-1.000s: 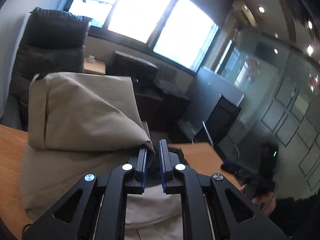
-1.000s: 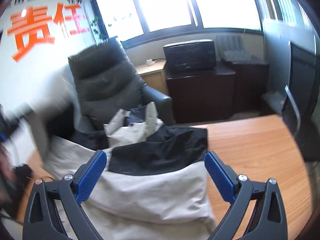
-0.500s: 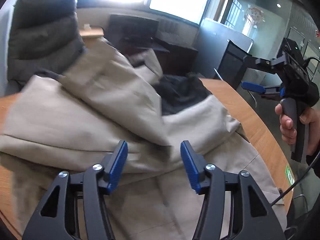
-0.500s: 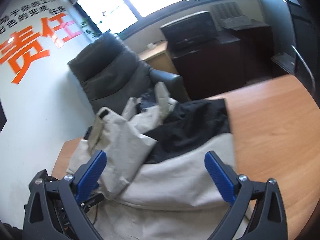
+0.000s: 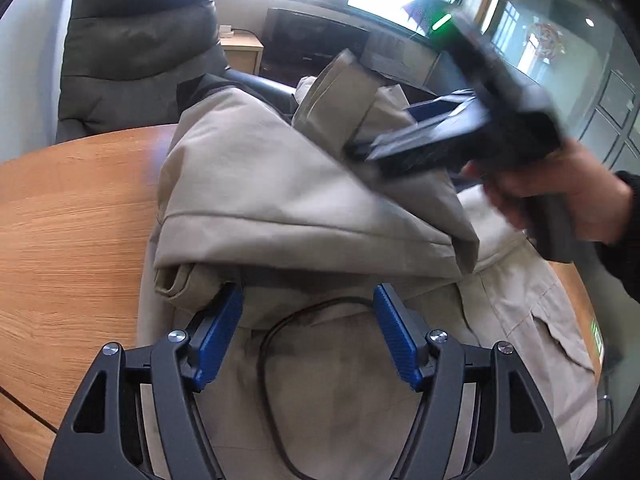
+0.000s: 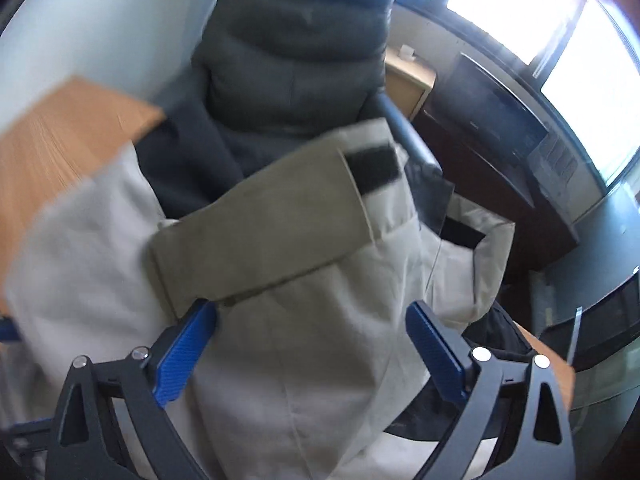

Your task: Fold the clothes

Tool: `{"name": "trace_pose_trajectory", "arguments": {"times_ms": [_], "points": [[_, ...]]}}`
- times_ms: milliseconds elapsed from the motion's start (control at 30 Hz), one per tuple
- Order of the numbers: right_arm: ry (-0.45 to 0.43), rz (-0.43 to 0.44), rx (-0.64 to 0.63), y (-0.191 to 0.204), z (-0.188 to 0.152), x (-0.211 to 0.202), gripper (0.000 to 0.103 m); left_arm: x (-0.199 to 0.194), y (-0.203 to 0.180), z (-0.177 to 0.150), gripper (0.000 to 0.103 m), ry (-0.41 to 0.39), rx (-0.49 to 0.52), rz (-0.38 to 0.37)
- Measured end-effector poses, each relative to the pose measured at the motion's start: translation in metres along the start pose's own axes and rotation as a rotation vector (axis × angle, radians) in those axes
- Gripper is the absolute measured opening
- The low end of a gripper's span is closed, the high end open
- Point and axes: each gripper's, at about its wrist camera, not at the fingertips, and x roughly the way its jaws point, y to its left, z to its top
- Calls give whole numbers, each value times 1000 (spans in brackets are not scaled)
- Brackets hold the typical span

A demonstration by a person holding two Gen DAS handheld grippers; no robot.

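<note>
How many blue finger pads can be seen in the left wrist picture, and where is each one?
3. Two belong to the left tool: one pad at lower left, one at lower right, over the beige jacket. A third shows on the right tool, blurred; its partner may be hidden.

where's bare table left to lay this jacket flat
The clearest bare patch is the wooden table left of the beige jacket, running back to the grey armchair. A thin strip shows at the far right edge. The middle is crowded: bunched jacket, a black cable, both open hand-held grippers, left and right.
</note>
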Motion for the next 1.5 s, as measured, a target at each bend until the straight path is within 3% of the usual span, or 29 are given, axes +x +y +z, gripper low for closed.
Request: {"name": "trace_pose_trajectory", "arguments": {"times_ms": [33,133,167,233,333,400,433,467,533,667,733,800,967,1233,1333,1433,1500], "points": [[15,-24,8,0,-3,7,87,1,1,0,68,3,-1,-5],[57,-28,100,-15,-11,13,32,5,12,1,68,2,-34,-13],[39,-7,148,-24,-14,7,20,5,18,2,66,1,-56,-17],[-74,40,267,-50,-24,-25,13,5,30,4,60,-2,-111,-29],[-389,74,446,-95,-59,-106,14,6,48,4,49,-1,-176,-33],[-555,36,579,-125,-95,-152,19,6,59,2,40,1,-211,-31],[-569,13,663,-139,-118,-160,39,6,62,2,38,-3,-223,-27],[-537,9,747,-152,-142,-158,64,6,65,2,34,-8,-240,-17],[-482,20,812,-163,-167,-150,80,5,71,2,32,-18,-272,5],[-377,59,853,-172,-196,-134,80,3,73,2,26,-16,-283,54],[-325,78,872,-177,-211,-126,80,3,67,3,32,0,-246,75],[-272,98,891,-181,-226,-118,83,3,57,2,58,1,-210,62],[-152,149,935,-194,-260,-100,87,2,51,12,64,-20,-167,65],[-189,292,963,-228,-246,-101,88,8,61,19,67,-76,-212,20],[-107,378,958,-226,-232,-78,89,8,62,16,70,-80,-221,13],[-84,474,985,-226,-222,-66,81,11,61,13,71,-63,-211,15],[-127,525,992,-228,-215,-75,81,11,61,13,72,-61,-203,10]]}}
